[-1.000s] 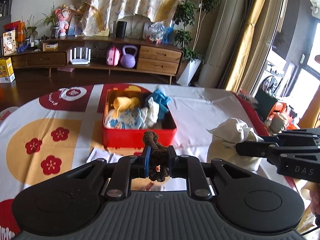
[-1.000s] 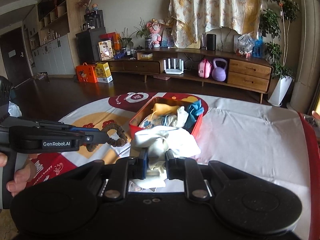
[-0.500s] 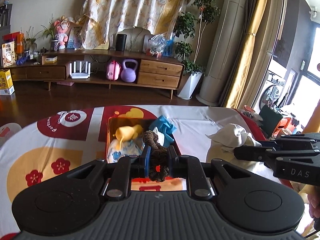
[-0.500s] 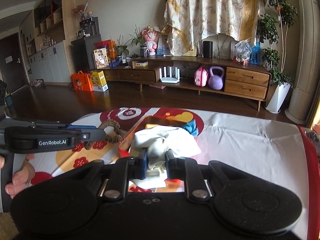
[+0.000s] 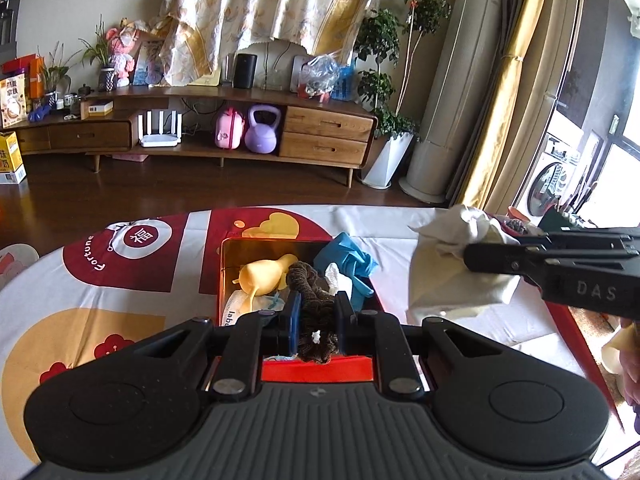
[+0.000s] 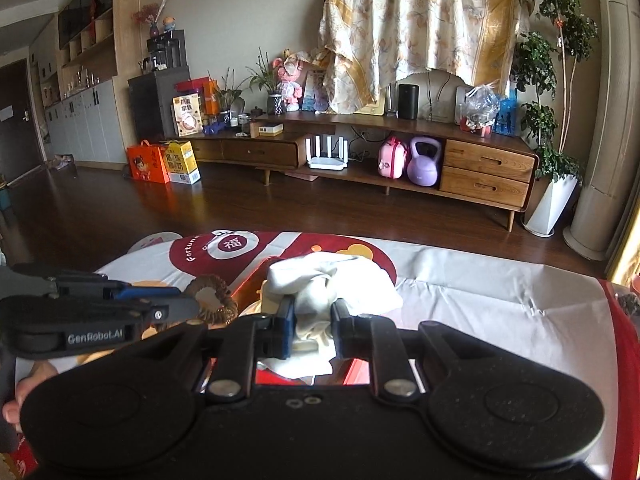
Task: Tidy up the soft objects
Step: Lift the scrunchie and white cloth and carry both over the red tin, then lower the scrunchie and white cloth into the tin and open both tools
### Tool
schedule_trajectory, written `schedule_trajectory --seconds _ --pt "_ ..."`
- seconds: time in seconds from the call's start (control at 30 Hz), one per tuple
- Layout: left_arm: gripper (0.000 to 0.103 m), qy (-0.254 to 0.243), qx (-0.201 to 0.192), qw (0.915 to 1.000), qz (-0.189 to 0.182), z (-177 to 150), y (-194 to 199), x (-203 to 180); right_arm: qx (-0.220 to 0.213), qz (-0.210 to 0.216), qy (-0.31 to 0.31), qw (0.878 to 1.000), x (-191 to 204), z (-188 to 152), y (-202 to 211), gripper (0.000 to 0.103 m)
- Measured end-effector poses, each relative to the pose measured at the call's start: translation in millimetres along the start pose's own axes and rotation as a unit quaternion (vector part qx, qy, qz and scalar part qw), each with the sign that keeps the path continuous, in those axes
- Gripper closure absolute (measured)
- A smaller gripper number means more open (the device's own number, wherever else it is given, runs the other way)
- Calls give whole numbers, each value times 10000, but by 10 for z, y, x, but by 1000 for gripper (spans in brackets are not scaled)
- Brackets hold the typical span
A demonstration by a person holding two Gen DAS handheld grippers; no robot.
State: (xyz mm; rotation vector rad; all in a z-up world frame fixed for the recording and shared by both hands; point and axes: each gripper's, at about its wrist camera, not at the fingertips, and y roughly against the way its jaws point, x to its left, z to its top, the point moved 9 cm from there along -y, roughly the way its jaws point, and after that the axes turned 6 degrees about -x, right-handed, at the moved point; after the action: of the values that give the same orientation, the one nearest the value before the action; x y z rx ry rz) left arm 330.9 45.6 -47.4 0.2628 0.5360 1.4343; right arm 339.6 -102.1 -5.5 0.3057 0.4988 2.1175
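My left gripper (image 5: 317, 312) is shut on a brown scrunchie (image 5: 312, 292) and holds it above the red box (image 5: 316, 372). The box holds a yellow soft piece (image 5: 264, 274), a blue cloth (image 5: 346, 258) and a white printed cloth (image 5: 248, 304). My right gripper (image 6: 314, 322) is shut on a cream white cloth (image 6: 332, 280) and holds it over the box's right side; the cloth also shows in the left wrist view (image 5: 452, 264). The scrunchie also shows in the right wrist view (image 6: 210, 300), held by the left gripper.
The table (image 5: 120, 280) has a white, red and yellow printed cover. Its red edge (image 6: 624, 360) runs along the right. A wooden sideboard (image 5: 200, 128) and plants stand across the dark floor beyond the table.
Both grippers have moved forward and up over the red box, each with its item still held. The box now lies right under them.
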Motion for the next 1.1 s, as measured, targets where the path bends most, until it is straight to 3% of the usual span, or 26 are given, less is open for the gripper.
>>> schedule_trajectory --seconds 0.67,1.1 --pt "86 232 286 9993 33 -144 -708 201 371 -135 -70 9992 -182 -68 -1122 84" --pt "86 378 405 9985 12 -318 -1030 296 642 -82 -88 9979 -132 -242 -1573 83"
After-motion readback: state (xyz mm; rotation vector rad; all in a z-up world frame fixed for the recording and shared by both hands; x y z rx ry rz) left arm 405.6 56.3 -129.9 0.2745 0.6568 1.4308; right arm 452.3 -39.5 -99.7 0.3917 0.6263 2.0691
